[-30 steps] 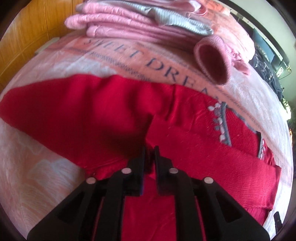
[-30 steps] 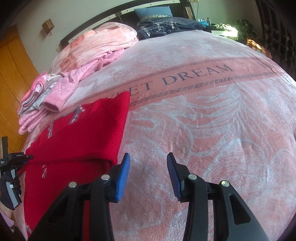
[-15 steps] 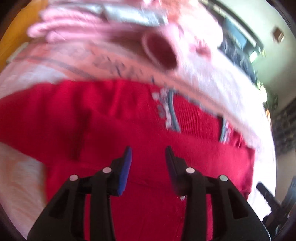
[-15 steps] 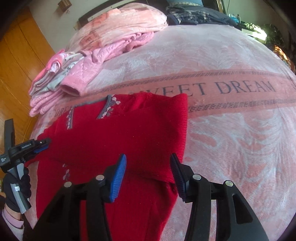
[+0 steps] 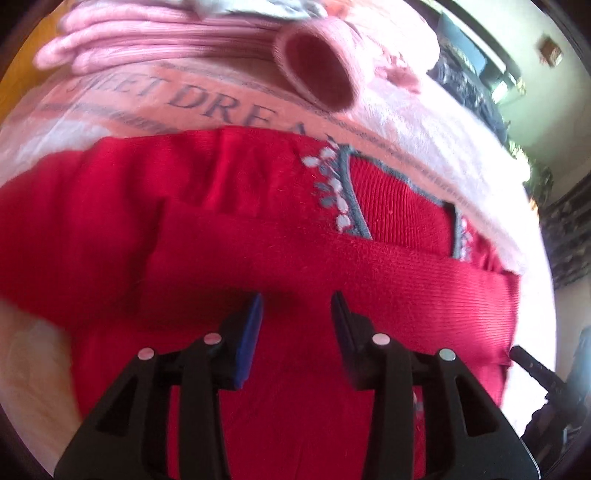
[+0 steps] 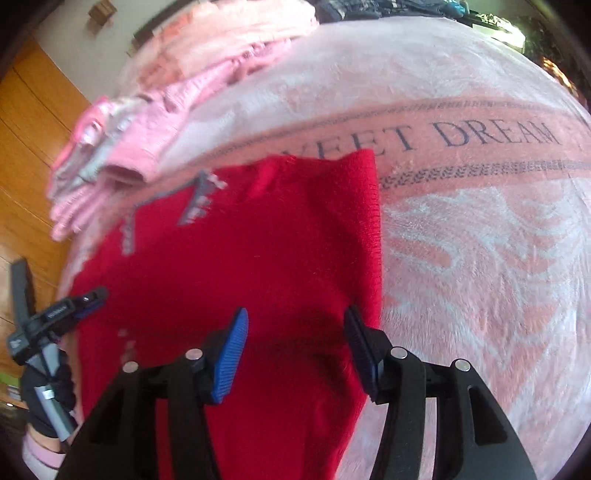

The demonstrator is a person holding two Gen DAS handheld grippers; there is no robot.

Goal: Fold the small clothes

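Observation:
A small red knit sweater [image 5: 221,229] with grey-and-white trim at the neck lies flat on the pink blanket, one sleeve folded across its chest. My left gripper [image 5: 297,302] hovers open just above the folded sleeve, nothing between its fingers. In the right wrist view the same red sweater [image 6: 258,251] fills the middle, and my right gripper [image 6: 295,321] is open over its right side near the edge, holding nothing. The left gripper [image 6: 88,295] also shows at the far left of that view, in a gloved hand.
A stack of folded pink and grey clothes [image 5: 177,33] with a pink sleeve cuff [image 5: 317,70] sits just beyond the sweater. The pink "SWEET DREAM" blanket [image 6: 480,229] spreads bare to the right. Wooden cupboards [image 6: 33,122] stand at the left.
My left gripper was shut on the red sleeve, then opened and let it lie across the sweater. My right gripper moved left from bare blanket to over the sweater's right side.

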